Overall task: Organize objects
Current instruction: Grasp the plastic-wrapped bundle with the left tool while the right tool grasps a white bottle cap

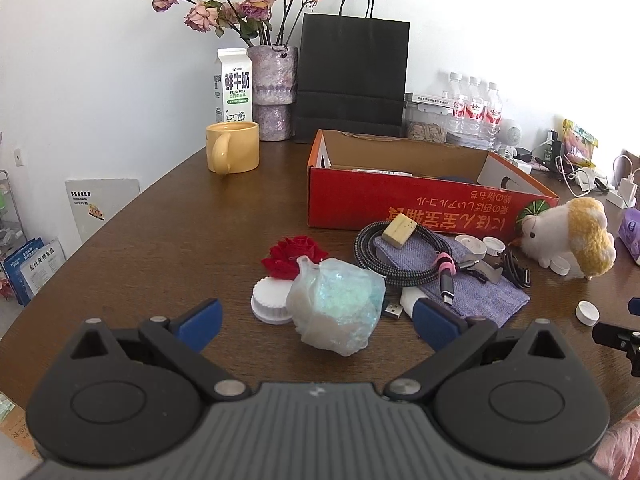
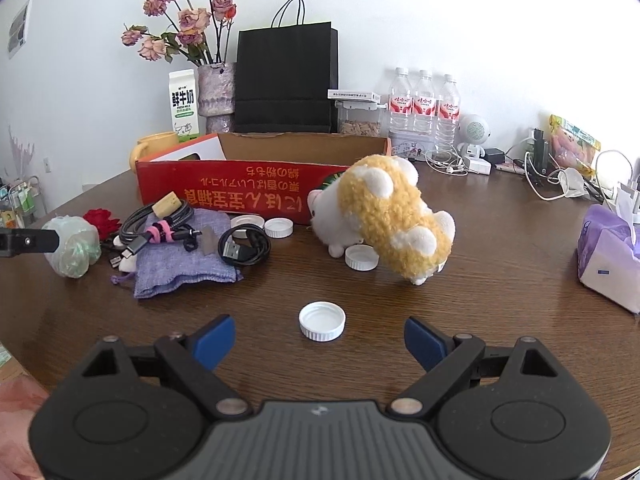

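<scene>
Both tools are held low over the brown tabletop [image 2: 500, 280], and nothing is held yet. The left tool [image 1: 318, 320] is spread wide, with a crumpled bag [image 1: 338, 306] lying between its blue pads but not pinched. The right tool [image 2: 320, 342] is also spread wide and empty, and a white cap [image 2: 322, 321] sits on the tabletop just in front of it.

Most of the tidying looks not yet done. A red box [image 1: 420, 204] stands open at the back, and only a few flat things can be seen inside it. Many things are still scattered in front of it: a red flower [image 1: 294, 256], a coiled cable [image 1: 396, 256], a small yellow block [image 1: 400, 234] on the cable, a purple pouch [image 2: 184, 268], a black cord [image 2: 244, 246], more white caps [image 2: 260, 226] and a plush toy [image 2: 384, 220]. It is guessed that these are to be put in the box.

The inside of the box is mostly hidden by its front wall. What is wrapped in the bag cannot be made out. A small white thing under the cable is partly covered. The pouch is partly hidden behind the left tool's pad in the left view.
</scene>
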